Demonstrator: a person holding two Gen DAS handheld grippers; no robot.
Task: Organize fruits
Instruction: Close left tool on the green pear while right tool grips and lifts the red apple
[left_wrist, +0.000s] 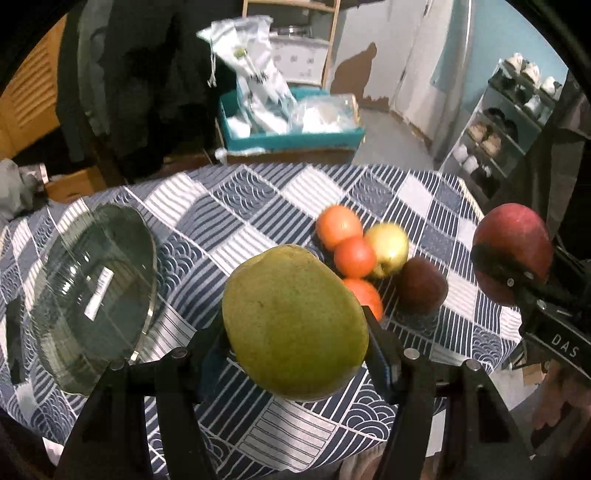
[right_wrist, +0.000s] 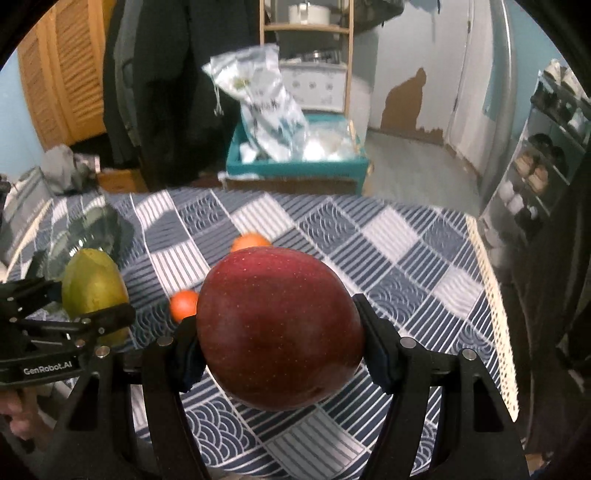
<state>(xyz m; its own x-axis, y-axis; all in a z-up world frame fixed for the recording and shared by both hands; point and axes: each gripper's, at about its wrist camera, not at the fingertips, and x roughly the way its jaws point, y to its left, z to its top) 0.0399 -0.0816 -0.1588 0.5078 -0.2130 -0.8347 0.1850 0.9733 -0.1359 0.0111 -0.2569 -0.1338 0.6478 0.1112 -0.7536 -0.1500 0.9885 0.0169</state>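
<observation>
My left gripper (left_wrist: 295, 332) is shut on a large green pear (left_wrist: 293, 321) and holds it above the table; it also shows in the right wrist view (right_wrist: 94, 291). My right gripper (right_wrist: 277, 339) is shut on a big red apple (right_wrist: 277, 328), also seen at the right of the left wrist view (left_wrist: 511, 247). On the checked cloth lie three orange fruits (left_wrist: 338, 225), a yellow apple (left_wrist: 388, 249) and a dark red fruit (left_wrist: 421, 284). A clear glass bowl (left_wrist: 92, 291) stands at the left.
The table has a blue and white checked cloth (left_wrist: 236, 218). Beyond its far edge stands a teal box (left_wrist: 291, 138) with white bags. A shoe rack (left_wrist: 506, 122) is at the right. Dark clothes (left_wrist: 122, 81) hang at the back left.
</observation>
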